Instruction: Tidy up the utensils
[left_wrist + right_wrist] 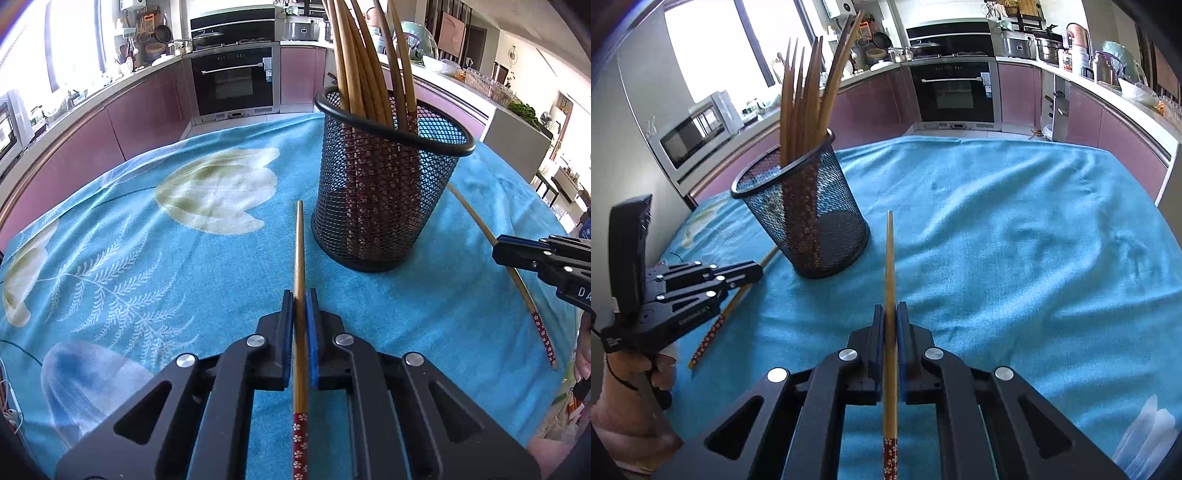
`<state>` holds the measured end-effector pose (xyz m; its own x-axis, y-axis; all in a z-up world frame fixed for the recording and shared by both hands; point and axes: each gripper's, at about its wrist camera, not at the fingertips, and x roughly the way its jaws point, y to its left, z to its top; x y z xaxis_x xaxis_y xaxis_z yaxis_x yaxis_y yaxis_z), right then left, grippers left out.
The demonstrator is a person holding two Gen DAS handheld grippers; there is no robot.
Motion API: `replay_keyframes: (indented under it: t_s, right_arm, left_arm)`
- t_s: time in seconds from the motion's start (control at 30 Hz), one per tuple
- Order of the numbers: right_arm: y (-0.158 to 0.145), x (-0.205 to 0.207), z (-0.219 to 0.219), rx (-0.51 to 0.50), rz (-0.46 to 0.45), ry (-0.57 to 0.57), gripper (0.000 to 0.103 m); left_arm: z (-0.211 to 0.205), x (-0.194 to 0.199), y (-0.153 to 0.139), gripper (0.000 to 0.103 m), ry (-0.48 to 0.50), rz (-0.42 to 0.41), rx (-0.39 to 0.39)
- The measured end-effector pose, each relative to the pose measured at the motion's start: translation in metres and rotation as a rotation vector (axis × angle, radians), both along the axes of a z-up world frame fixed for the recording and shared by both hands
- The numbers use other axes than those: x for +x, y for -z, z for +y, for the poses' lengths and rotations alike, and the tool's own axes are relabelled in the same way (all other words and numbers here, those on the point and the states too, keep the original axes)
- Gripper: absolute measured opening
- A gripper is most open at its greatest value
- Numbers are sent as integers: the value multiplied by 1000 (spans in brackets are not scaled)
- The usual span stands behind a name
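My left gripper (300, 295) is shut on a wooden chopstick (300, 251) with a red flowered end, which points ahead over the blue cloth. Just right of its tip stands a black mesh cup (384, 192) with several chopsticks (354, 55) upright in it. My right gripper (891, 310) is shut on a second chopstick (889, 258), to the right of the mesh cup (812, 221). Each wrist view shows the other gripper from the side, also clamped on its stick: the right gripper (496, 251) and the left gripper (759, 271).
A blue flowered cloth (184, 258) covers the table. A hand (635, 406) grips the left tool's handle. White plastic pieces (1145, 432) lie at the cloth's near right corner. Kitchen counters, an oven (232, 81) and a microwave (698, 133) stand beyond the table.
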<state>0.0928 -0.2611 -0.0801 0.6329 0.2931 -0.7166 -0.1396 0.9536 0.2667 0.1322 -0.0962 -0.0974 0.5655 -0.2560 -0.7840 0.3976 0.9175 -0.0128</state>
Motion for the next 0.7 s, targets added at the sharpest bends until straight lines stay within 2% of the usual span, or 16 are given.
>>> replay_keyframes:
  t_s: [0.17, 0.5, 0.7]
  right_arm:
    - [-17, -9, -2, 60, -61, -25, 6]
    - [-54, -20, 8, 129, -190, -107, 6]
    - [-63, -22, 17, 142, -220, -133, 6]
  left_arm:
    - [7, -10, -14, 8, 8, -14, -55]
    - [28, -36, -61, 8, 63, -54, -237]
    - [35, -48, -73, 8, 76, -57, -283]
